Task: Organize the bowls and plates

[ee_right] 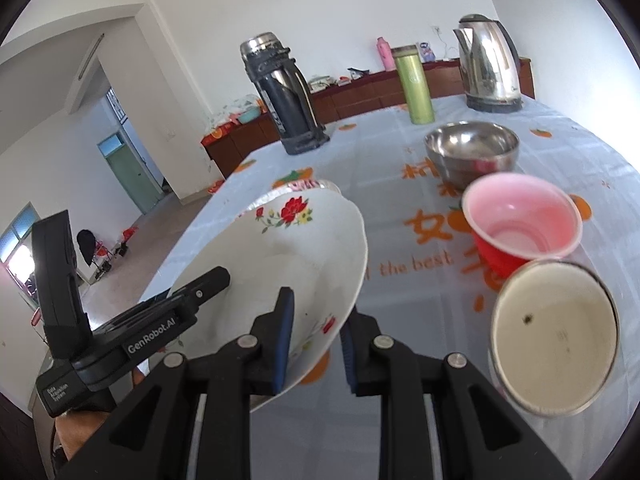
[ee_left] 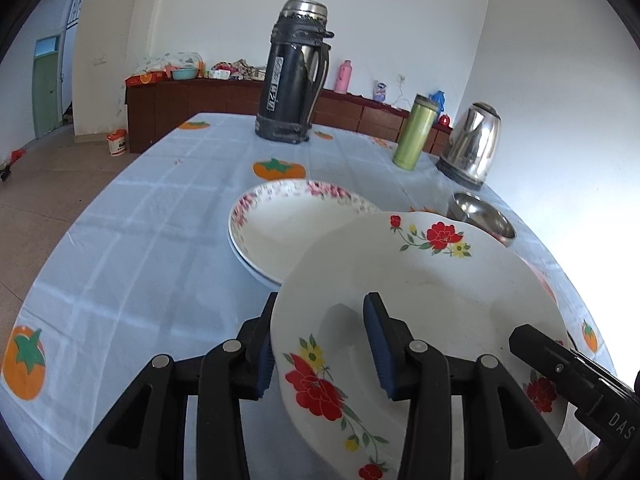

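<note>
A white plate with red flowers point(ee_left: 420, 292) is held tilted above the table. My left gripper point(ee_left: 320, 344) straddles its near-left rim, one pad under and one above, with a gap showing. My right gripper point(ee_right: 316, 340) straddles its opposite rim point(ee_right: 288, 256), also with a gap. Behind it a pink-rimmed plate point(ee_left: 276, 224) lies stacked on another plate. A steel bowl point(ee_right: 472, 152) stands on the table, also in the left wrist view point(ee_left: 484, 216). A pink and red bowl point(ee_right: 520, 220) and a cream enamel bowl point(ee_right: 554, 336) sit at the right.
A dark thermos point(ee_left: 294, 72), a green tumbler point(ee_left: 412, 132) and a steel kettle point(ee_left: 472, 144) stand at the far side of the table, which has a pale blue cloth point(ee_left: 140, 240). A brown sideboard point(ee_left: 192, 104) runs along the back wall.
</note>
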Available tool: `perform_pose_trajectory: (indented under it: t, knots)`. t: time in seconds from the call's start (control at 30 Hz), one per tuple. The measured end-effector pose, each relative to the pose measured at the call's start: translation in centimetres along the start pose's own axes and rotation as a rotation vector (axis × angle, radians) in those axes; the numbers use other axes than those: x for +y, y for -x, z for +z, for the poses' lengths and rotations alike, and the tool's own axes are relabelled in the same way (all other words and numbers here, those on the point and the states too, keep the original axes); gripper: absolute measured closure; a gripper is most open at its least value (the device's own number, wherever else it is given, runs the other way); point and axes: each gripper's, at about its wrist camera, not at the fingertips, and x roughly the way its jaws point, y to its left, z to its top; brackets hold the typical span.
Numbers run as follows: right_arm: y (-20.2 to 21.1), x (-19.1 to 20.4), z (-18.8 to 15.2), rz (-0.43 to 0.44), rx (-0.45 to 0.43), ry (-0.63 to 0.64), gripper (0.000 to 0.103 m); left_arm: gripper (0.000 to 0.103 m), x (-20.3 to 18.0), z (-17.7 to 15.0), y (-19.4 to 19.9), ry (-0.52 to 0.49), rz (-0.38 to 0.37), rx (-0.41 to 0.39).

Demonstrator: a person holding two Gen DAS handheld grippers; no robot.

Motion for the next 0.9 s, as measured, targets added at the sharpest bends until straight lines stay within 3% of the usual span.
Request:
perform_pose_trajectory:
  t: [0.57,0.9]
  knots:
    - [-5.9,1.6,4.3,0.018,-0.021,-0.015,0.081,0.06,2.7,4.4,-2.9,0.051,0.064,-0.055]
    - [-8.5,1.3,5.1,-0.004,-0.004,-0.01,0.081,0.06,3.5,4.9,-5.7,0.076,0.096,-0.02]
